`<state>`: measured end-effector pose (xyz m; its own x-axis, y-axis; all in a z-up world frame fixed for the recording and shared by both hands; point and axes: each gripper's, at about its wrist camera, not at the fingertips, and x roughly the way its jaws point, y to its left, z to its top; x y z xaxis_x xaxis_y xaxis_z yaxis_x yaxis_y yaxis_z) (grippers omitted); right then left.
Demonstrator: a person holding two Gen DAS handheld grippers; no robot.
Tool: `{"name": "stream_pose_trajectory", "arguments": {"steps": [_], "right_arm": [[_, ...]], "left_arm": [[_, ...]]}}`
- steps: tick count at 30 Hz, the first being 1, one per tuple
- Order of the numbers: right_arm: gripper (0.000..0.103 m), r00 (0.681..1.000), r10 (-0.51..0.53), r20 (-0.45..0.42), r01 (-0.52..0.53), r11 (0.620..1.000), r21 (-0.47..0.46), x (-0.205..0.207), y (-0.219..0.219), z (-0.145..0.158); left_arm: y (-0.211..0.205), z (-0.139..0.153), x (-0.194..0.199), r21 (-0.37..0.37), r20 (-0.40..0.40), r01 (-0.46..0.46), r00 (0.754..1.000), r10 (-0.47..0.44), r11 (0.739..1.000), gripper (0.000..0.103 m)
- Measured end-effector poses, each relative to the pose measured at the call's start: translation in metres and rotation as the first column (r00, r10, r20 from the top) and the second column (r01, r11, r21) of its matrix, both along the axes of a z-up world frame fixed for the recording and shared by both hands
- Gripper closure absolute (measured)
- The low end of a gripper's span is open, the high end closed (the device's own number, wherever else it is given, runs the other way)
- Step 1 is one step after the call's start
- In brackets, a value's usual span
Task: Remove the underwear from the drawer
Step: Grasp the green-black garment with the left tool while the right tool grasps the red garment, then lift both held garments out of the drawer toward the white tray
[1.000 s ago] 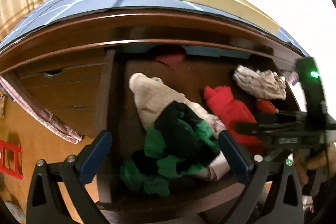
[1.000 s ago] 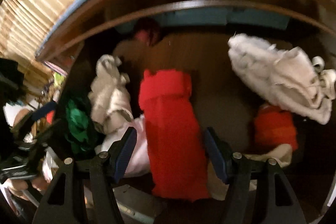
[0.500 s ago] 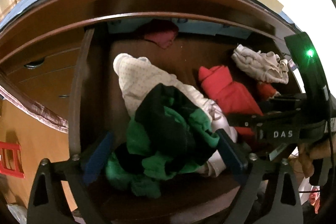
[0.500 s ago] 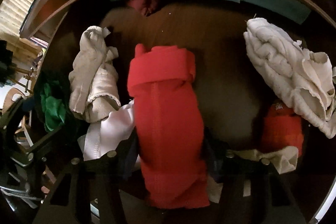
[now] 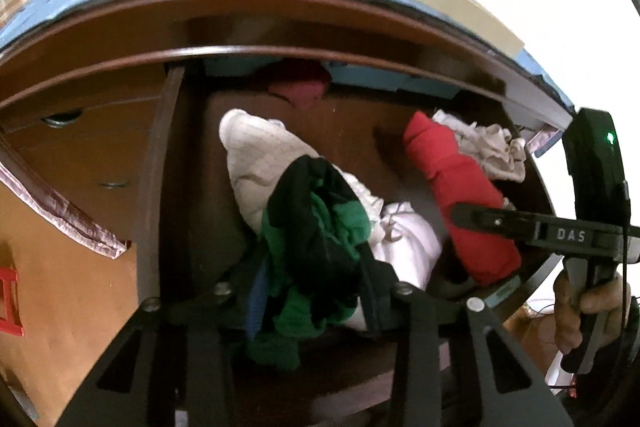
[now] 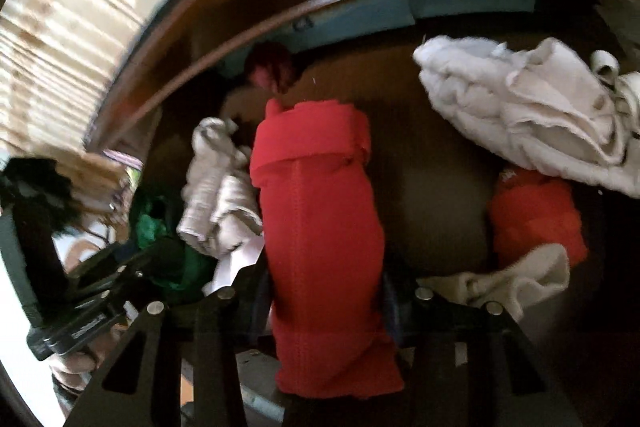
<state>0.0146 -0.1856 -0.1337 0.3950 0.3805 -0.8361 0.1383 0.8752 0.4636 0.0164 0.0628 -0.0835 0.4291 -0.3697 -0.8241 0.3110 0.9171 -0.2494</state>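
**Inside the drawer: both pieces gripped, none out yet**

Down in the open drawer (image 5: 160,187), the left gripper (image 5: 312,291) has just closed on the green-and-black underwear (image 5: 316,227); the right gripper (image 6: 324,291) has just clamped the red underwear (image 6: 320,211). Lifting out remains.

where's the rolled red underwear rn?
In the open wooden drawer, the rolled red underwear sits between the right gripper pads, right of the green-black garment.
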Motion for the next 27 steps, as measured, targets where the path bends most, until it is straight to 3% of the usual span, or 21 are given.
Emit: {"name": "stream_pose_trajectory", "arguments": {"steps": [8,15,27], "right_arm": [[0.055,0.990,-0.081,0.118,0.077,0.996,0.039,-0.024,-0.012,0.027],[0.055,0.979,-0.071,0.190,0.070,0.997,0.013,-0.037,-0.011,0.048],[0.055,0.948,-0.225,0.227,0.231,0.973,0.001,-0.083,-0.063,0.072]], "left_arm": [[0.004,0.022,-0.009,-0.023,0.061,0.001,0.998,0.001,1.000,0.065],[0.006,0.051,-0.021,-0.038,0.137,0.017,0.991,-0.011,0.999,0.065],[-0.009,0.063,-0.033,-0.057,0.161,0.060,0.986,-0.050,0.997,0.065]]}}
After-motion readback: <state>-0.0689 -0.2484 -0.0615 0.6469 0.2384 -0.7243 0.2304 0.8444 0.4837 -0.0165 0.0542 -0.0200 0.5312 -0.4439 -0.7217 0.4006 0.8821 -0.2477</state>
